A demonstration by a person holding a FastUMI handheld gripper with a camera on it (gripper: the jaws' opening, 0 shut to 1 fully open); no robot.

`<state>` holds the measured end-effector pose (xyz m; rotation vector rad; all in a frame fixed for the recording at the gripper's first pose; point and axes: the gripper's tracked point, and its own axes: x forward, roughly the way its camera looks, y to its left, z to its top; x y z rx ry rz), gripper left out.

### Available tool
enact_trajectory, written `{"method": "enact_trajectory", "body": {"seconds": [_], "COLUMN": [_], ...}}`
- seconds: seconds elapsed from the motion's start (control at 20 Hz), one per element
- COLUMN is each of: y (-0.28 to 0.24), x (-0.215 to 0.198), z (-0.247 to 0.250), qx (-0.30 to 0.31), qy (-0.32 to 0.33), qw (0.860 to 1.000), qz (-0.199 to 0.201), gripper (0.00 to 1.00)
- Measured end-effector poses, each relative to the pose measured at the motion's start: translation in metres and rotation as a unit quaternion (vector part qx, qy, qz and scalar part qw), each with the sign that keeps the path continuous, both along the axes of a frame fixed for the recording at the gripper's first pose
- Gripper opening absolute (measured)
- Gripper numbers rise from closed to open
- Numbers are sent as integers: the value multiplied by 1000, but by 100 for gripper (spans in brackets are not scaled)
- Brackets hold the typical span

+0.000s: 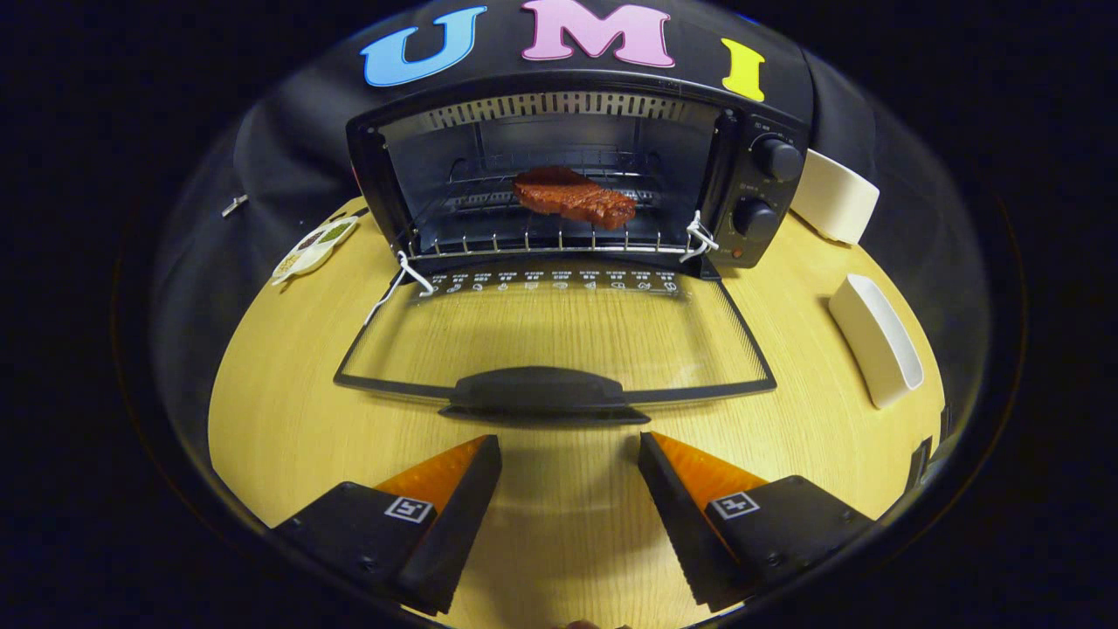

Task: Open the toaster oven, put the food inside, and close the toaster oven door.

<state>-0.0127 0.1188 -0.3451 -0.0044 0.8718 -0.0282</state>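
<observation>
On the pale wooden tabletop (288,419), a small dish of what may be seasonings (314,247) lies left of the black toaster oven (576,175) — glass door (555,336) folded down flat, reddish-brown steak (574,197) on the rack. Two white rectangular dishes (876,339) sit right. The fingers (569,454) hang spread and empty just short of the door's handle.

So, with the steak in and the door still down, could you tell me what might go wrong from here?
1. The gripper is open, with the door handle just ahead of it; the handle is low and flat, so the jaws could slip off while lifting.
2. The steak lies near the front of the rack, so a closing door might nudge it.
3. White cords tie the door to the rack; a fast lift could make the rack jolt.
</observation>
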Motion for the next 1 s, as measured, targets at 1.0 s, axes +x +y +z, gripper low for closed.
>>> {"method": "enact_trajectory", "body": {"seconds": [1.0], "y": [6], "x": [52], "z": [116], "qx": [10], "qy": [-119], "qw": [989], "qz": [92], "gripper": [100]}}
